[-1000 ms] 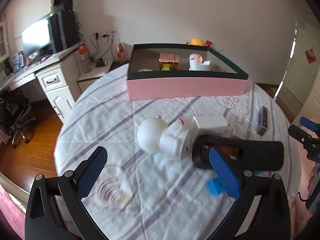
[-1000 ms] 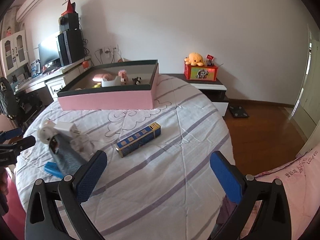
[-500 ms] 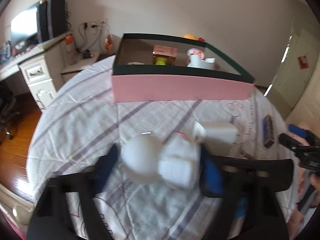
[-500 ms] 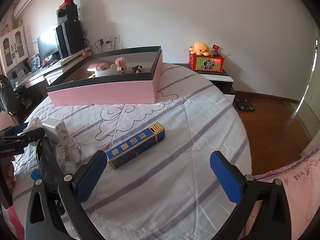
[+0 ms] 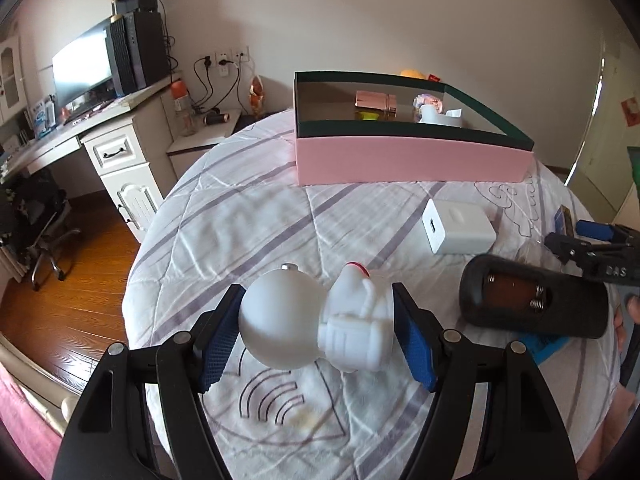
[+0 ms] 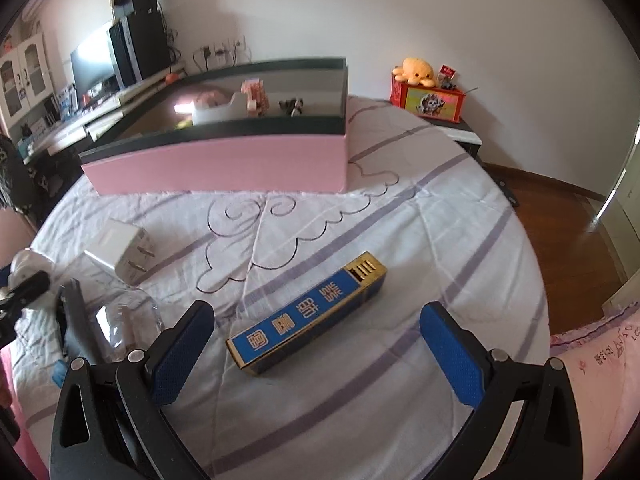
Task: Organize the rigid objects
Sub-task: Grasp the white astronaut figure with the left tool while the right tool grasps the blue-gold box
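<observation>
A round worktop under a striped white cloth carries a pink box at its far side, with small items inside. Nearer lie a black case, a white charger and a blue-and-gold box. The left claw grips a white astronaut figure lying on the cloth, pads against head and body. The right claw stands wide, closing, the blue-and-gold box between its pads, untouched.
</observation>
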